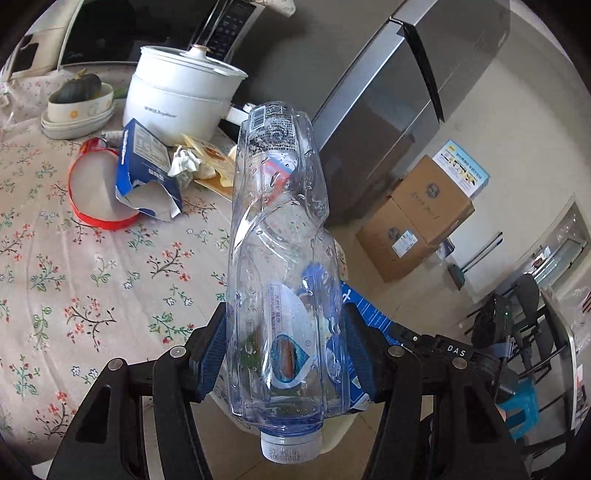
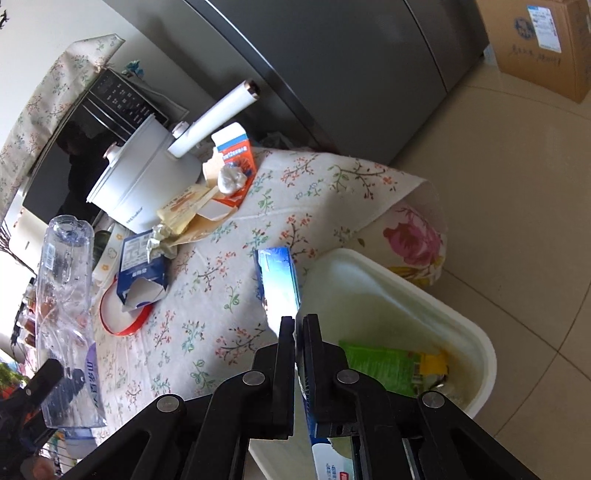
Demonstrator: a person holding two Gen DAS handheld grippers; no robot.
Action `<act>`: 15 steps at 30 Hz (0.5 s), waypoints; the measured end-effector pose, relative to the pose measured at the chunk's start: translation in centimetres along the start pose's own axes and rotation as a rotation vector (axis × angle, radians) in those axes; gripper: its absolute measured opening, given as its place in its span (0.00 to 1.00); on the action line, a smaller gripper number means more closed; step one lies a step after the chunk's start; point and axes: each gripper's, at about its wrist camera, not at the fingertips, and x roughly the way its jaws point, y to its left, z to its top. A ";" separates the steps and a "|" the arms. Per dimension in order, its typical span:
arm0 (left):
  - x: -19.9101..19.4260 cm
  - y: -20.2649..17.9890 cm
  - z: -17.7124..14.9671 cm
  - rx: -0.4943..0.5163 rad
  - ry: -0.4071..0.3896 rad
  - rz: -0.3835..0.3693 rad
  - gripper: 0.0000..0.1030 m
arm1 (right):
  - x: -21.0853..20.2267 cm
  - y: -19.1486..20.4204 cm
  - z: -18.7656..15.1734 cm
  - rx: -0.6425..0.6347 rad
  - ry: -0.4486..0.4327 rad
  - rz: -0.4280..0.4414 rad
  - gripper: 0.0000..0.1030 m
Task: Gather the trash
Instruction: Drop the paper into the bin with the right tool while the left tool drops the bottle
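Observation:
My left gripper is shut on a clear, empty plastic bottle, cap towards the camera, held over the table's edge; the bottle also shows in the right wrist view. My right gripper is shut on a flattened blue box, held beside the rim of a white bin that holds a green and a yellow wrapper. On the floral tablecloth lie a torn blue carton, a red ring lid, crumpled paper and yellow packaging.
A white electric pot, a bowl with a squash and a microwave stand at the table's back. An orange-white carton lies by the pot. A grey fridge and cardboard boxes stand on the tiled floor.

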 end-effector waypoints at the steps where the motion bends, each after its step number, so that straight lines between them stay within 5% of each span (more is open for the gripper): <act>1: 0.3 -0.1 -0.2 0.005 0.008 0.000 0.60 | 0.5 -0.3 -0.1 0.018 0.022 0.016 0.07; 15: 1.9 -0.8 -1.0 0.034 0.066 -0.016 0.61 | 1.9 -1.7 -0.6 0.097 0.091 -0.007 0.26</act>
